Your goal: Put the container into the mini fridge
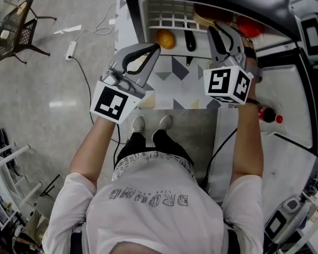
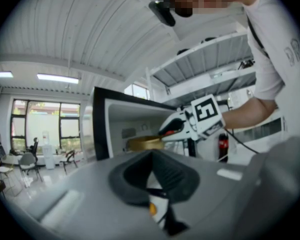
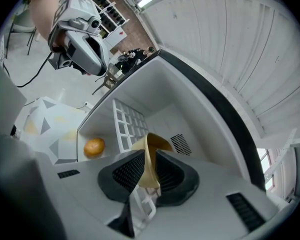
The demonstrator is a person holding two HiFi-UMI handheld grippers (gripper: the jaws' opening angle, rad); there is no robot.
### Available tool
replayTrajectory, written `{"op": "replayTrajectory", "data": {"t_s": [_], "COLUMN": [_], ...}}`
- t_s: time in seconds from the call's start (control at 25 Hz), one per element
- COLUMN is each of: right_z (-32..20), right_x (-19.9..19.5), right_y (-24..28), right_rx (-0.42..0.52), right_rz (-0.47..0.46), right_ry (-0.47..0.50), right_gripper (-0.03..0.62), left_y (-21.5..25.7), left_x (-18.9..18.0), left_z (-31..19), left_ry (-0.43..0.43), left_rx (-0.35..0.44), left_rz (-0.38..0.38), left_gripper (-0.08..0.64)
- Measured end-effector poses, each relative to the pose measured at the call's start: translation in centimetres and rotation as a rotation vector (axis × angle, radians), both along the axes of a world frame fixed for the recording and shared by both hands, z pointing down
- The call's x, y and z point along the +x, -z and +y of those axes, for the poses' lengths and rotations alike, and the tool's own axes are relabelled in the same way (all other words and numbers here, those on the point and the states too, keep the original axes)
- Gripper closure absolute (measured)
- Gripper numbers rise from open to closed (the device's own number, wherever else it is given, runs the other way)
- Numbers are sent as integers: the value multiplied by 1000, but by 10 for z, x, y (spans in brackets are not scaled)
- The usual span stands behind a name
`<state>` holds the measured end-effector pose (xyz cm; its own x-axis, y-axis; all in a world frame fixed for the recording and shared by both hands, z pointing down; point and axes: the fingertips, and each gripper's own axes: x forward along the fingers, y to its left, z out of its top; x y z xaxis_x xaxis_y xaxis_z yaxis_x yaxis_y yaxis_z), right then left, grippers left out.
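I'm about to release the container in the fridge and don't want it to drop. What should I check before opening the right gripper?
1. Right gripper clamped on the container rim: ok.
2. Container inside the mini fridge cavity, with the inner walls around it: ok.
3. Container resting on a surface under it: cannot tell, its underside is hidden.
4. Orange apart from the container, off to one side: ok.
5. Left gripper shut, empty and outside the fridge, out of the way: ok.
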<state>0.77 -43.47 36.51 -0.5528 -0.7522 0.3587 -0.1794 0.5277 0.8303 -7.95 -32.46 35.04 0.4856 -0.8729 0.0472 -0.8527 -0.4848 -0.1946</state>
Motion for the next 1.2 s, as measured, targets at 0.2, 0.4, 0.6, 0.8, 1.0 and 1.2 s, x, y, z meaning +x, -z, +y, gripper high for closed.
{"op": "replayTrajectory", "data": {"t_s": [0.2, 0.4, 0.6, 0.8, 1.0, 1.2], "right_z": [10, 25, 44, 65, 90, 116], "right_x": [6, 15, 25, 36, 44, 50], "right_y": [11, 22, 33, 43, 51, 51], "right_rx": [-7, -3, -5, 11, 2, -24], "right_rz": [-49, -89, -136, -178, -233, -288], "right_ry": [-22, -49, -74, -105, -126, -146], "right_gripper": [543, 561, 578, 589, 590, 591], "left_y": [8, 15, 22, 30, 37, 41], "left_x": [1, 5, 10, 16, 20, 21], "left_z": [8, 18, 30, 44, 59, 73], "left_ry": [-13, -33, -61, -91, -115, -132], "left_rx": [10, 21, 32, 46, 59, 61], "left_rz": [-8, -19, -34, -52, -63, -63], "left_gripper": [554, 554, 554, 554, 554, 554]}}
